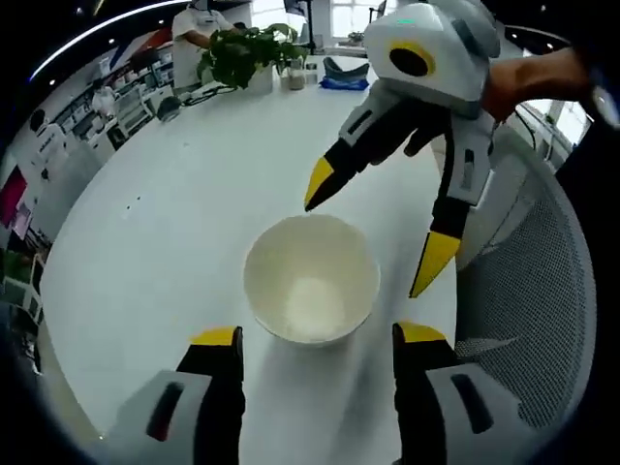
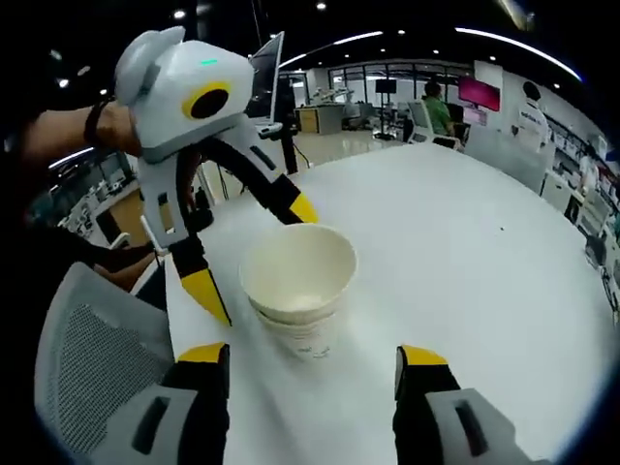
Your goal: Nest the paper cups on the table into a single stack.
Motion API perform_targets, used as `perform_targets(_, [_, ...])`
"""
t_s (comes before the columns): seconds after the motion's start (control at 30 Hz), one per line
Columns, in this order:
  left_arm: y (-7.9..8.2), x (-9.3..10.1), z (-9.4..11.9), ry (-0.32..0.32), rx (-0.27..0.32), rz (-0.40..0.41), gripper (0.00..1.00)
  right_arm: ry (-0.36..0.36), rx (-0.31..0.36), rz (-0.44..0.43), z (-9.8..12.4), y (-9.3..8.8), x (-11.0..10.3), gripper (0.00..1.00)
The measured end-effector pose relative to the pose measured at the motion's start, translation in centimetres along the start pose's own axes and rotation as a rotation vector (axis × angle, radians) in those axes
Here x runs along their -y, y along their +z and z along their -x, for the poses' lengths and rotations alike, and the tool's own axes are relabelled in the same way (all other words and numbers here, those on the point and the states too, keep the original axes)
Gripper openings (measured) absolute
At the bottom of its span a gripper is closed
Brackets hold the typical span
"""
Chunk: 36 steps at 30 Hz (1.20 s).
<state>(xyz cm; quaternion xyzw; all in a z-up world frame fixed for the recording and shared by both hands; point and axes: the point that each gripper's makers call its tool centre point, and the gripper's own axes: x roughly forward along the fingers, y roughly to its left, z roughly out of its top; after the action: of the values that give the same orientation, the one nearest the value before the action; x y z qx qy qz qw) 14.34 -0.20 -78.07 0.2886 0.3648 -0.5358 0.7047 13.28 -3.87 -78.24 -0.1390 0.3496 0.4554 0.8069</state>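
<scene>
Here both grippers, left (image 1: 315, 339) and right (image 2: 314, 358), face the stacked cups (image 2: 298, 286), fingers wide.

Large round white bench (image 1: 174, 223), grey mesh chair (image 1: 542, 281) at its edge. Potted green plant (image 1: 242, 50) on the far side. Open office behind: dark ceiling with strip lights (image 2: 509, 44), desks, monitors, pink screen (image 2: 481, 93).

The paper cups (image 2: 298, 287) are cream-white, nested into 1 upright stack with the mouth open upward, standing on the white table (image 2: 465, 252) near its edge.
</scene>
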Motion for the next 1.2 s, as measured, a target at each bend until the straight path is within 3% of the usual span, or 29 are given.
perform_targets(0.17, [0.0, -0.5, -1.5, -0.004, -0.001, -0.015, 0.53, 0.012, -0.077, 0.098, -1.2, -1.5, 0.2, 0.66])
perform_targets(0.27, [0.5, 0.0, -1.5, -0.007, -0.007, -0.034, 0.49, 0.023, -0.071, 0.106, -1.7, -1.3, 0.5, 0.58])
perform_targets(0.37, [0.9, 0.0, -1.6, -0.009, -0.004, -0.047, 0.46, 0.034, -0.054, 0.115, -2.1, -0.7, 0.7, 0.47])
perform_targets(0.4, [1.0, 0.1, -1.7, -0.02, 0.002, -0.054, 0.44, 0.038, -0.037, 0.132, -2.1, 0.0, 0.6, 0.37])
perform_targets(0.43, [1.1, 0.1, -1.7, -0.023, 0.005, -0.058, 0.44, 0.067, -0.064, 0.172, -2.0, -0.2, 0.2, 0.35])
perform_targets(0.47, [1.0, -0.4, -1.8, -0.006, 0.001, -0.068, 0.44, 0.03, -0.063, 0.194, -2.1, 0.0, 0.7, 0.35])
perform_targets(0.7, [1.1, -1.4, -1.6, -0.011, 0.011, -0.058, 0.42, 0.038, -0.056, 0.177, -2.1, 0.5, 1.4, 0.34])
perform_targets(0.8, [1.4, -2.8, -1.8, -0.003, 0.015, -0.058, 0.42, 0.028, -0.054, 0.187, -2.3, 1.0, 2.4, 0.34])
perform_targets(1.2, [4.4, -6.4, -3.7, 0.003, 0.034, -0.021, 0.42, -0.014, -0.087, 0.201, -2.5, 2.3, 7.6, 0.36])
